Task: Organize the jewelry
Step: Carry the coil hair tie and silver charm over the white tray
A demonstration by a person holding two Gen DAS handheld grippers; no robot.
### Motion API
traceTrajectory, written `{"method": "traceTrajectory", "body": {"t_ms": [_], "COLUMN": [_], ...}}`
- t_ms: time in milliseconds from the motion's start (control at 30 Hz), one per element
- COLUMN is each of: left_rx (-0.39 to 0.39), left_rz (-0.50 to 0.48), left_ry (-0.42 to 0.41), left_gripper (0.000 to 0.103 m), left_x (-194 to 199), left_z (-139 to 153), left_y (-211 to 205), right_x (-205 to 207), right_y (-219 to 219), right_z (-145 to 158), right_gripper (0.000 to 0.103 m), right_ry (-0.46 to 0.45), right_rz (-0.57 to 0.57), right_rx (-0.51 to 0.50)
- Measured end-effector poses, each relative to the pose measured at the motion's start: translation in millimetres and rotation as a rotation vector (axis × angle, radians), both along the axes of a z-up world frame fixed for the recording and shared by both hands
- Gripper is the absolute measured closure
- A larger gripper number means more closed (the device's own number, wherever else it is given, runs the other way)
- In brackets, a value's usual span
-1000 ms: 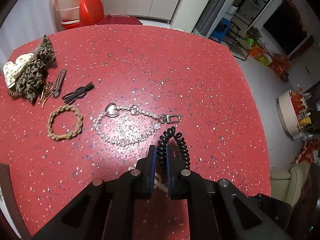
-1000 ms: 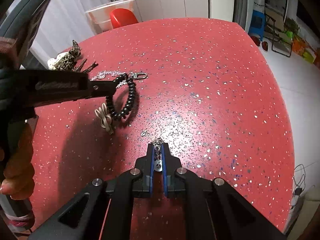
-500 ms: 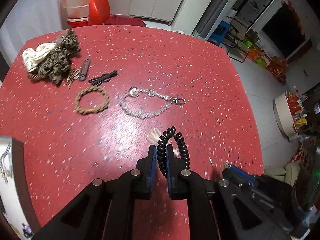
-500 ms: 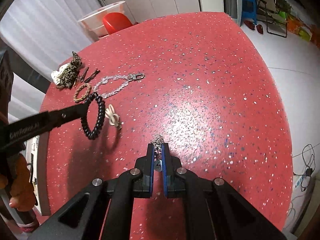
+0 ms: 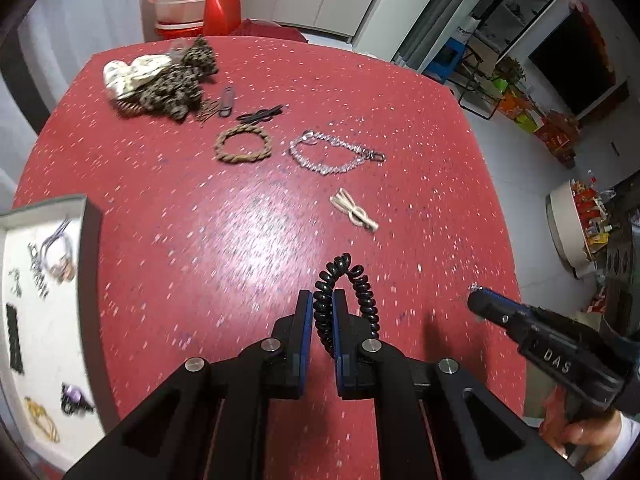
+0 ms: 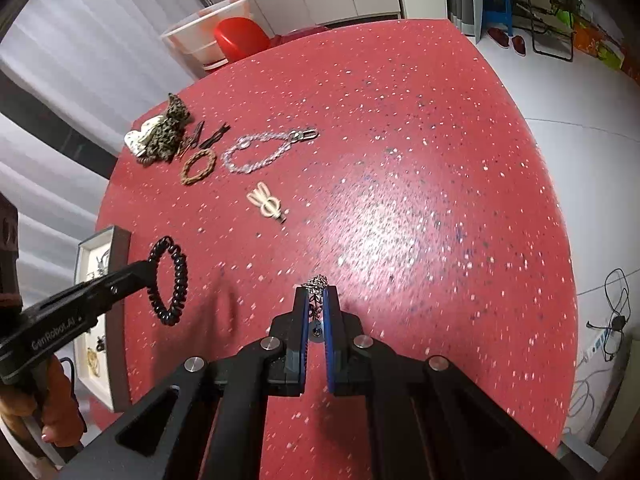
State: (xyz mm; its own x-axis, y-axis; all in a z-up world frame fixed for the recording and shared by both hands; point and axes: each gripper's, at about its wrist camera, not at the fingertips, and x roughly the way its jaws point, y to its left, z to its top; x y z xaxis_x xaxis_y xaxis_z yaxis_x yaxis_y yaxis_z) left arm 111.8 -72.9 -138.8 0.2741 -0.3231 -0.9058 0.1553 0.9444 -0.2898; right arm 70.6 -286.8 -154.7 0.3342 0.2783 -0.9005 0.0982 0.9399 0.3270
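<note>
Both claws are carrying loads: left gripper is pinching the black coil band, right gripper is clamping a small chain. White tray is sitting at the table's left edge, nearer the left gripper, leftward of its fingers.

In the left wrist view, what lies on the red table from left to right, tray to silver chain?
Tray → scrunchie pile → braided ring → silver chain.
</note>
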Motion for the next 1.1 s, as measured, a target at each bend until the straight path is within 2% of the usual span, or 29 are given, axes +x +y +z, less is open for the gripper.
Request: {"method": "traceTrajectory", "body": {"t_ms": [400,700,1100], "left_rx": [0.009,0.026,0.031], "left_rz": [0.03,0.071,0.218], "left_ry": [0.002,0.008,0.009], "left_gripper": [0.092,0.092,0.092], "left_x": [-51,-81,-109], "left_z": [36,46,52], "left_y": [51,96,170], "right_x": [-30,-39,-32], "right_y": [43,92,161], "right_z": [38,56,77], "right_gripper": [0.096,0.096,0.096], "right_ry": [0.031,0.045,0.025], "right_rz": [0.035,0.118,0.244], "right_rx": [0.022,0.021,0.022]}}
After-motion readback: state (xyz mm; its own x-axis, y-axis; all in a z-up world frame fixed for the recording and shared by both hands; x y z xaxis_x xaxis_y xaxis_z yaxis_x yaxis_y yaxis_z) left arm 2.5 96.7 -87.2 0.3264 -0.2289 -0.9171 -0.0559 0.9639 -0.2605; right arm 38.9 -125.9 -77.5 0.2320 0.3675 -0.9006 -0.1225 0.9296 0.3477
